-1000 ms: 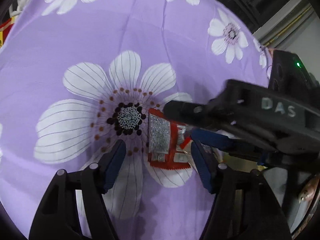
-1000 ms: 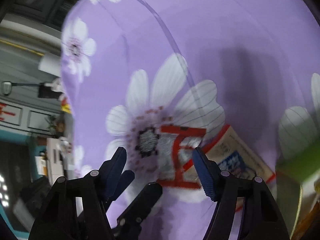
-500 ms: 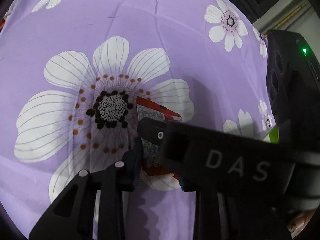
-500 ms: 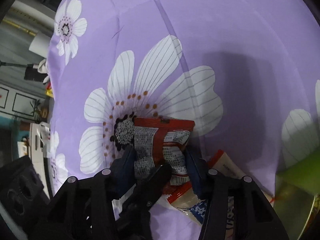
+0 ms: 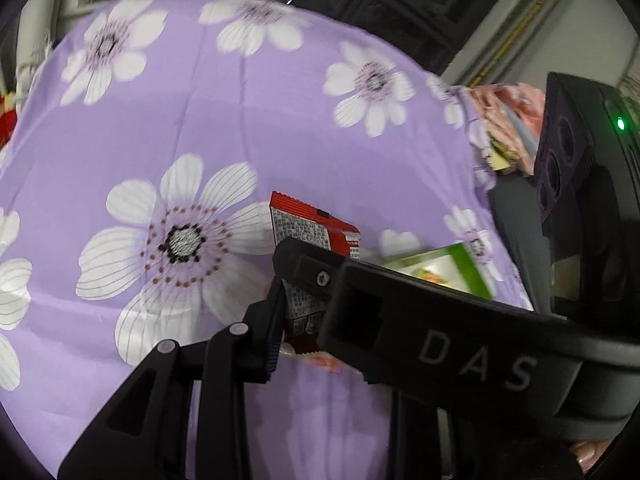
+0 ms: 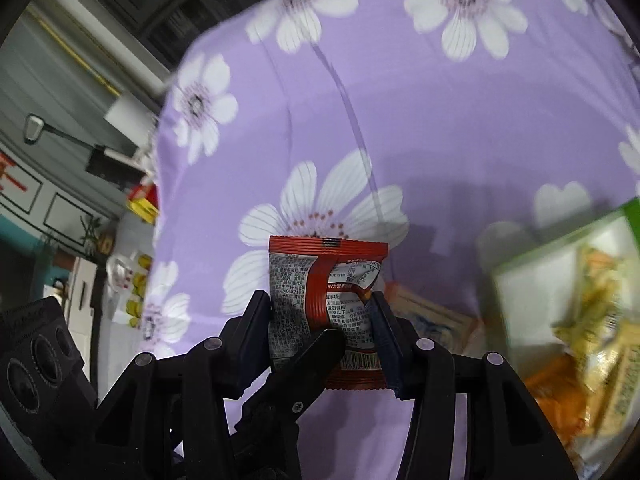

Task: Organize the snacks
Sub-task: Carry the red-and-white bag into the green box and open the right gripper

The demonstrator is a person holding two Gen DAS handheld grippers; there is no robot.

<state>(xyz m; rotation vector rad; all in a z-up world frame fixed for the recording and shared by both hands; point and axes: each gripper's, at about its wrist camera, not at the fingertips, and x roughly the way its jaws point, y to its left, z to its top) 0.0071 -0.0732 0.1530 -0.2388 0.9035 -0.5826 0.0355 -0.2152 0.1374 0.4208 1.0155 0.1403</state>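
The right tongs (image 6: pixel 324 316) and left tongs (image 5: pixel 304 312) both clench the red-and-silver foil snack packet (image 6: pixel 326 300), held upright above the purple flowered bench cloth (image 6: pixel 420 128), its long axis pointing away; a green snack box (image 6: pixel 580 280) lies rightward.

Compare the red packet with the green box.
The red packet is small, soft and crumpled; the green box is bigger and stiff-walled. The packet is pinched between the fingers of the right gripper, above the cloth; the box sits to the right, ungripped, holding yellow snacks. Both are snack packaging.
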